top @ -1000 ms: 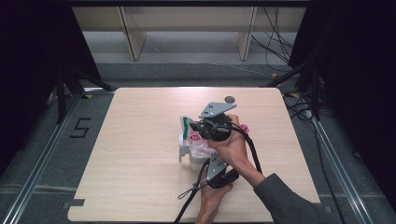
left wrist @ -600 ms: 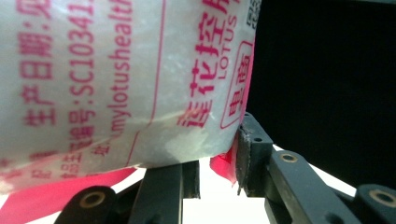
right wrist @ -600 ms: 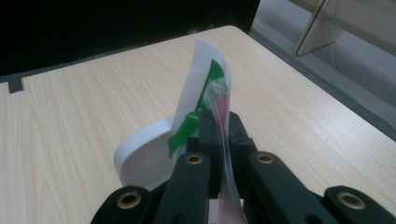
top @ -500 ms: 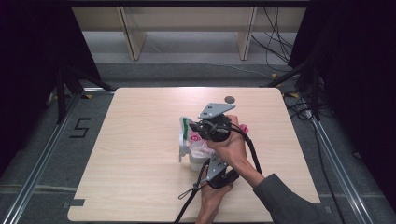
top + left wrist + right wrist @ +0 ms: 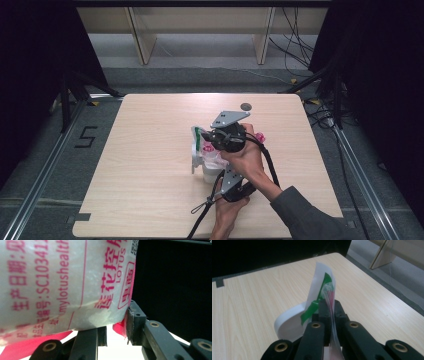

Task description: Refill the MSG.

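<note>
While your left gripper [image 5: 216, 172] clamps the bag [image 5: 67, 282] low to steady it, your right gripper [image 5: 329, 305] pinches its top edge above, over the desk [image 5: 150, 200], ready to tear.

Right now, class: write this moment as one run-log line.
left claw: shut on bag | right claw: shut on bag top | white bowl: on table, under bag | hands: holding

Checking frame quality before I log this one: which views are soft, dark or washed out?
High view: evenly lit table, black surroundings. Left gripper view: the bag sits too close, print soft, white glare below. Right gripper view: jaws sharp, bag edge clear, far floor soft.
</note>
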{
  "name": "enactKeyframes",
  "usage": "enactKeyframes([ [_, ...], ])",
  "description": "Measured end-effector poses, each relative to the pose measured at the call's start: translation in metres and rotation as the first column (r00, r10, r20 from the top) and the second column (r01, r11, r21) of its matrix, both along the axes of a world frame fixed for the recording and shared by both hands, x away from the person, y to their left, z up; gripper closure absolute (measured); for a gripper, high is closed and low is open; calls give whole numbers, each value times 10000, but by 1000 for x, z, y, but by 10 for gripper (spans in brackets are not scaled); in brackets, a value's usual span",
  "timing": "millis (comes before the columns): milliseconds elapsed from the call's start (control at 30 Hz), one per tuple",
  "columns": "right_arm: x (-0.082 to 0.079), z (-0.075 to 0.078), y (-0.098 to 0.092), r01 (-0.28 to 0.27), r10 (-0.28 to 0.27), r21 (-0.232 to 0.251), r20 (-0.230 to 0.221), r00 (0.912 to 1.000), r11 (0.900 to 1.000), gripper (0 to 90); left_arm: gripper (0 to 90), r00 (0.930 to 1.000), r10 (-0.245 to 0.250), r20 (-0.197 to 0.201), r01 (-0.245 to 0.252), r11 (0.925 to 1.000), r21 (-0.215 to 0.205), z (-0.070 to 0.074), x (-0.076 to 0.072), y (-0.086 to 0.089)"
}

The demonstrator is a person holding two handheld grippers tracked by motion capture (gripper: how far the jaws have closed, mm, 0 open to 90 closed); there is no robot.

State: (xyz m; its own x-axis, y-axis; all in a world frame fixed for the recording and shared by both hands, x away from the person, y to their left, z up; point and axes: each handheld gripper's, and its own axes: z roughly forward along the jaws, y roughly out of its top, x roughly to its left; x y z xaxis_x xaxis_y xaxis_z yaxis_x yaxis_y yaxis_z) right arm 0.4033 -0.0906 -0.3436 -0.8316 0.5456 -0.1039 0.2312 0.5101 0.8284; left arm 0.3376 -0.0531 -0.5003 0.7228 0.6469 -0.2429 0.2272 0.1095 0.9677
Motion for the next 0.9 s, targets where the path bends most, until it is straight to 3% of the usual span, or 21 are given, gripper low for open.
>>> enactKeyframes([
  [67,-1,0,0,117,-117,89,-22,9999,9999,893,729,9999,-113,44,114,9997,-197,-1,1,-1],
  [133,0,-2,2,-50,50,-199,11,10000,9998,893,729,9999,-97,48,98,9998,-179,-2,1,-2],
  [333,0,-2,3,18,-17,-161,24,10000,9999,893,729,10000,-85,53,86,9997,-223,-2,2,-1],
  [400,0,-1,3,15,-18,-172,-170,9999,9999,893,729,9999,-91,59,92,9997,-232,-2,2,-1],
  [467,0,-2,3,34,-34,-105,40,10000,9999,893,729,9999,-97,70,99,9997,-230,-2,2,-1],
  [633,1,-2,2,-39,39,-114,56,10000,9999,893,729,9999,-98,75,100,9997,-235,-2,2,-1],
  [833,1,-1,2,-49,48,-101,-38,10000,9999,893,729,9999,-78,67,80,9997,-214,-2,2,-1],
  [900,-1,0,1,140,-142,-66,-262,9996,9999,893,730,10000,-78,62,79,9997,-233,-1,2,-1],
])
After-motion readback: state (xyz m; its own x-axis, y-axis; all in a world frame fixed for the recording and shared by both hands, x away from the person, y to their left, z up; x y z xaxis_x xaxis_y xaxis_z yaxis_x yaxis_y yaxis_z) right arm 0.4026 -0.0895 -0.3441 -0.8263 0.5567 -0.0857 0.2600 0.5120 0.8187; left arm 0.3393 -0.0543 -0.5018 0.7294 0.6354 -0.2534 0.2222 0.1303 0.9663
